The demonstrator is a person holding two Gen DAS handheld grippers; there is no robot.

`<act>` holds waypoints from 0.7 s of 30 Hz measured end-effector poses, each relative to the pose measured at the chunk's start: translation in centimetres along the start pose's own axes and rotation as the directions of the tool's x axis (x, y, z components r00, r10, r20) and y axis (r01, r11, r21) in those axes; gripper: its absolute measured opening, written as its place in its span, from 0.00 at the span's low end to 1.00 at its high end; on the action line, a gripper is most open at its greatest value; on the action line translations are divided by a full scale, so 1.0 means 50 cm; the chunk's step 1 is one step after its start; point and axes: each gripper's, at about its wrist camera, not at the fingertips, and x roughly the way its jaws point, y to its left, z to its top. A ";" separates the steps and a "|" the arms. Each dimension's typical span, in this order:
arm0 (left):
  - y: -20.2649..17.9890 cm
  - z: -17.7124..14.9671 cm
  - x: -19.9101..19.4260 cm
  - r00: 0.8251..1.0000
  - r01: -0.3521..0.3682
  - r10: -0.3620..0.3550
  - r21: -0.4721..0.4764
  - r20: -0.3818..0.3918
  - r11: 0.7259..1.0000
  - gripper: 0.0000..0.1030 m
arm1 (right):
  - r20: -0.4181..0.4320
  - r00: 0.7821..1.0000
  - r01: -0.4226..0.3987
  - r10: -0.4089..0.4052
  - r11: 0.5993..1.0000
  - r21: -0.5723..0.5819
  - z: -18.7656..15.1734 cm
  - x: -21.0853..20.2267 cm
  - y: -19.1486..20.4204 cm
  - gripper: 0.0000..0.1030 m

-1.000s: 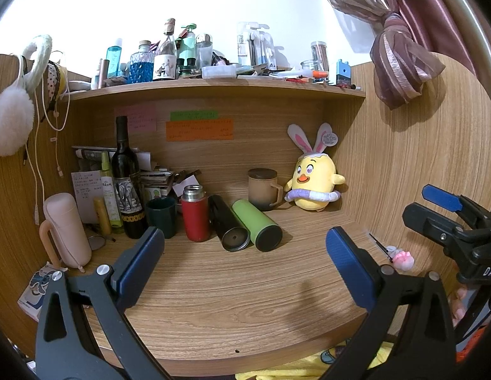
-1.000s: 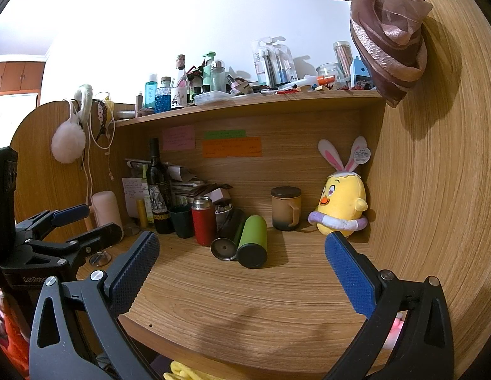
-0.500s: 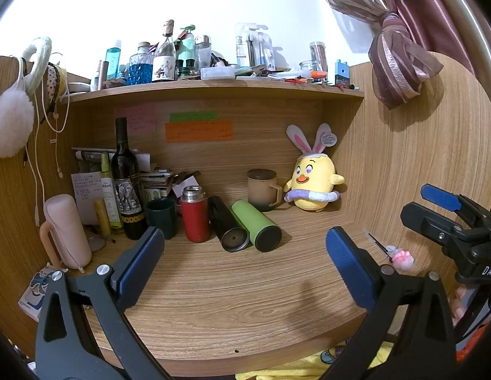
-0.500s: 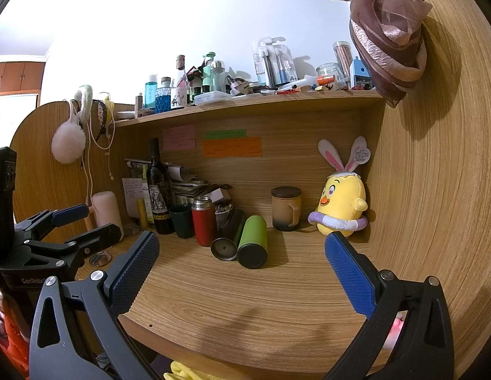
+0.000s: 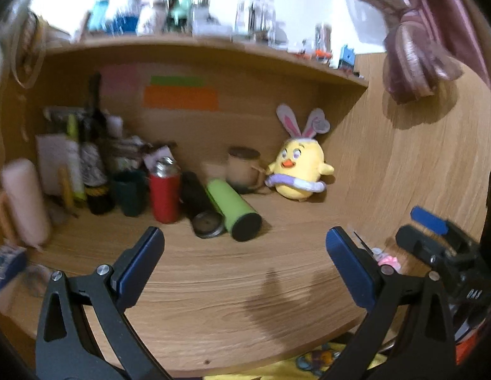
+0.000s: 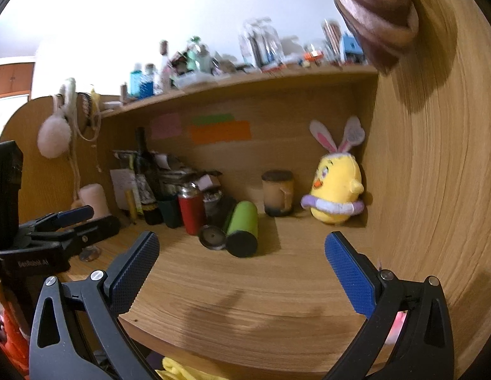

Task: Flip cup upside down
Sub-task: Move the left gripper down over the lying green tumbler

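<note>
The cup is ambiguous: several candidates sit at the rear of the desk. The lidded beige mug (image 5: 244, 169) stands upright against the back panel, just beside the yellow chick plush (image 5: 298, 171). A green tumbler (image 5: 233, 204) lies on its side, touching a black tumbler (image 5: 199, 204) also on its side. A red flask (image 5: 164, 194) and a dark green cup (image 5: 130, 191) stand upright to their left. Which one the task means cannot be told.

Left gripper (image 5: 244, 269): jaws spread wide, nothing between them, well short of the cups. Right gripper (image 6: 242, 269): likewise spread and empty, pointed at the same cluster.

Risks, as judged:
- Crowding. The vessels stand close or touching; an approaching finger may knock a neighbour over or set the lying tumblers rolling.
- The mug's lid appears loose-fitting; inversion could drop it or spill contents, if any.
- The wine bottle (image 5: 93, 145) is tall and stands close behind the dark green cup.
- Both views are blurred, so fine alignment is uncertain.

Surface: wood-grain desk (image 5: 245, 300), smooth, bare in front. Surroundings: enclosing wooden side panels, an upper shelf (image 5: 214, 44) loaded with bottles, coloured sticky notes (image 5: 180, 95) on the back panel, a tied curtain (image 5: 416, 53) at right
</note>
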 end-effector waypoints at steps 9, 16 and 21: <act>-0.011 0.062 0.272 0.971 0.032 -0.020 0.047 -0.237 0.998 1.00 | -0.109 0.994 0.038 -0.024 0.991 0.124 -0.030 0.106 -0.099 1.00; -0.009 0.086 0.459 0.917 0.031 -0.021 0.019 -0.399 0.999 0.79 | -0.160 0.987 0.034 -0.007 0.985 0.167 -0.041 0.163 -0.150 1.00; -0.009 0.078 0.539 0.884 -0.027 0.042 0.039 -0.466 0.999 0.79 | -0.187 0.982 0.039 -0.005 0.983 0.179 -0.044 0.190 -0.170 1.00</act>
